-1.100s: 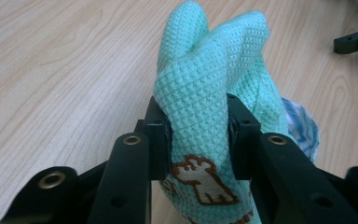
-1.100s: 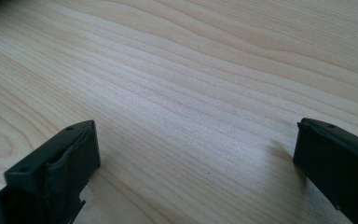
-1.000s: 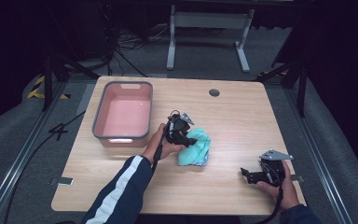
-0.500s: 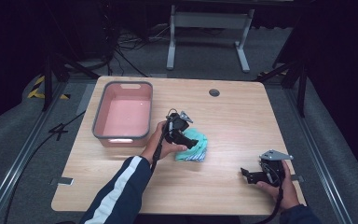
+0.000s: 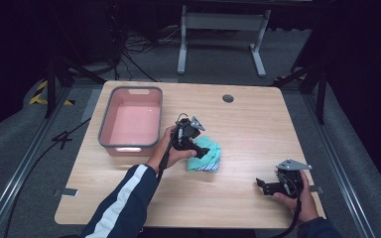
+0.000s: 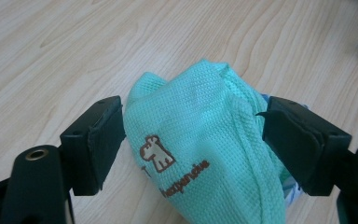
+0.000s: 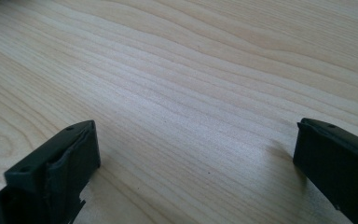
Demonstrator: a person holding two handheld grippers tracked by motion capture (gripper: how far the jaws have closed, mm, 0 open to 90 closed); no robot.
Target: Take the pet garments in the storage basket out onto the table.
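A mint-green knitted cloth (image 5: 209, 158) with a brown animal logo lies bunched near the middle of the wooden table (image 5: 253, 129). My left gripper (image 5: 198, 150) points down at it from the left. In the left gripper view the cloth (image 6: 191, 154) bulges up between the two black pads (image 6: 98, 135). The jaws have just been opening and stand apart, their pads only at the cloth's sides. My right gripper (image 5: 262, 185) rests near the front right edge, open. Between its fingertips (image 7: 196, 154) there is bare wood.
A pink tub (image 5: 110, 116) with a grey rim stands at the left of the table, nothing visible in it. A round cable hole (image 5: 228, 98) sits near the far edge. Beyond the table are a metal stand and cables on dark floor.
The left gripper's jaws have spread apart around the cloth, letting it go. The cloth stays on the table in about the same spot. The right hand has not moved.
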